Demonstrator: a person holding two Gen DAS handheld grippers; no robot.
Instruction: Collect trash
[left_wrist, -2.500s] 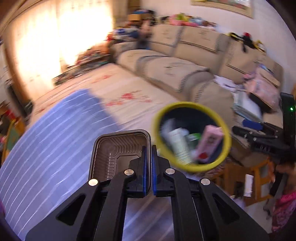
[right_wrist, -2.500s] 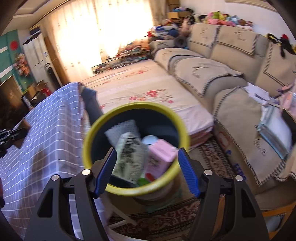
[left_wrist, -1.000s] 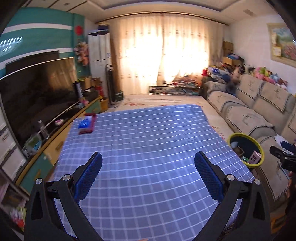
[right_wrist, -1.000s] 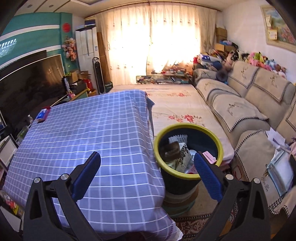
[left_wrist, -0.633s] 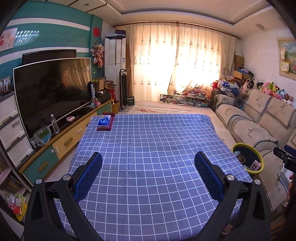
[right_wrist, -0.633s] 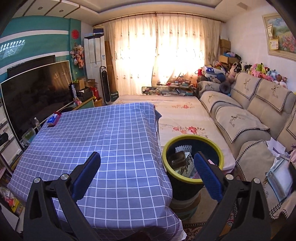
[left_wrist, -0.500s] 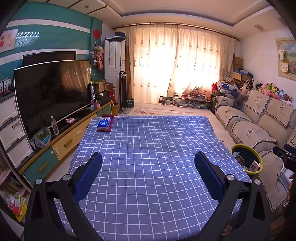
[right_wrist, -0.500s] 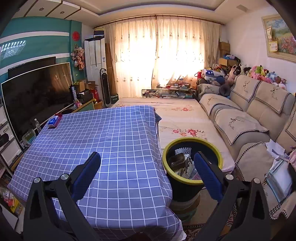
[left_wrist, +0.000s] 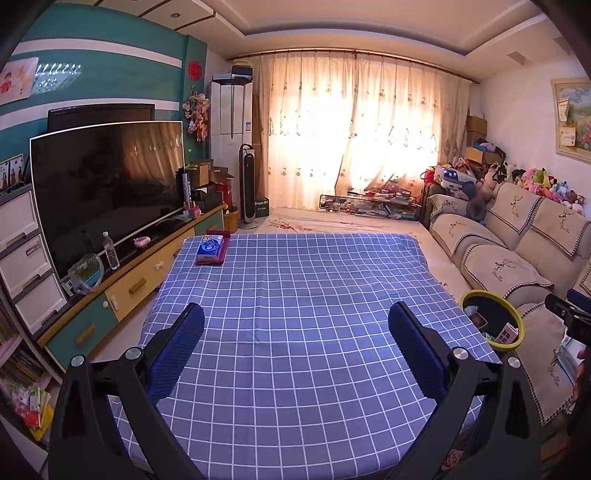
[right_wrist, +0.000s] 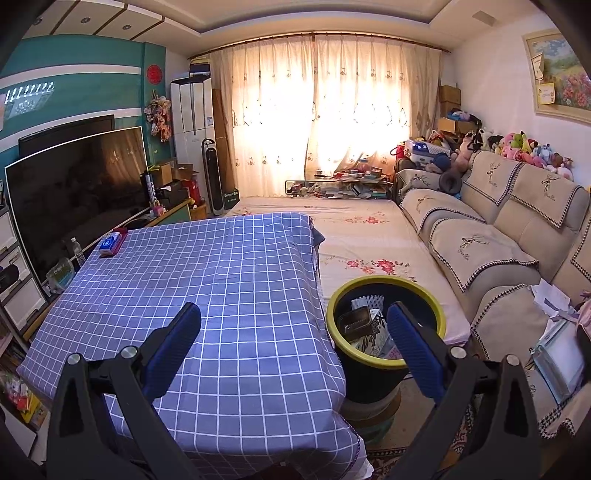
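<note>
1. The checked tablecloth is bare except for a tissue pack at the far left corner, so lots of room.
2. The yellow-rimmed bin stands just off the table's right edge, with a black tray and what's probably wrappers inside.
3. The left gripper and right gripper are both spread wide, holding nothing.

My right gripper hangs with its jaws wide apart and nothing between them. Just right of the checked table stands the yellow-rimmed bin. Inside the bin lie a dark tray and some papers. A blue packet rests at the table's far left corner.
</note>
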